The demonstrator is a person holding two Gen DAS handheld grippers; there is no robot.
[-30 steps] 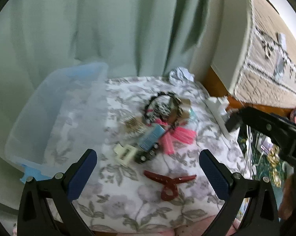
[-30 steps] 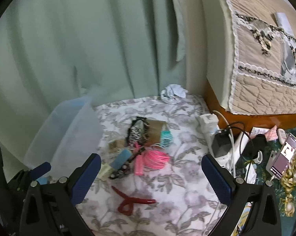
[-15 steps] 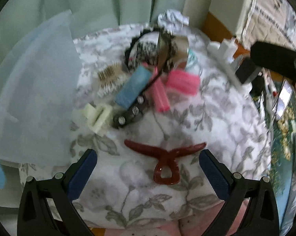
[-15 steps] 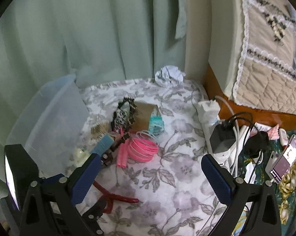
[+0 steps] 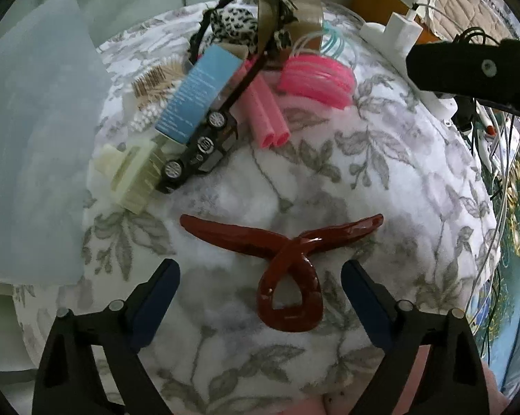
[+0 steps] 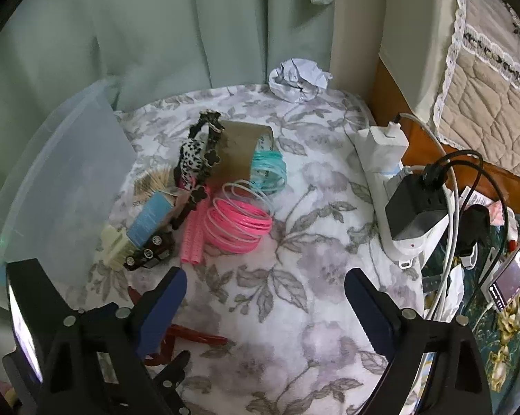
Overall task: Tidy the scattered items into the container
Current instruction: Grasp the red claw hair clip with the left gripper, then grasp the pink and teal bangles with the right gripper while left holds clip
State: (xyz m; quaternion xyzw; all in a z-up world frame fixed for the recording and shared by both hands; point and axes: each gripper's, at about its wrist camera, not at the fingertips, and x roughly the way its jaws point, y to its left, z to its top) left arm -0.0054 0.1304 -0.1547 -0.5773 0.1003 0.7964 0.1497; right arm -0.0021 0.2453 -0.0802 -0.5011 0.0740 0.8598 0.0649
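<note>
Right tongs (image 6: 265, 301) hang open above the floral cloth (image 6: 315, 259); pink bangles (image 6: 239, 224), teal bangles (image 6: 268, 171) and a clear tub (image 6: 52, 186) lie beyond.

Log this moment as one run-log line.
left gripper: open, over red hair clip | right gripper: open, empty | container: empty

Fine print on the light-blue box (image 5: 194, 95), too small to read; no other legible text
</note>
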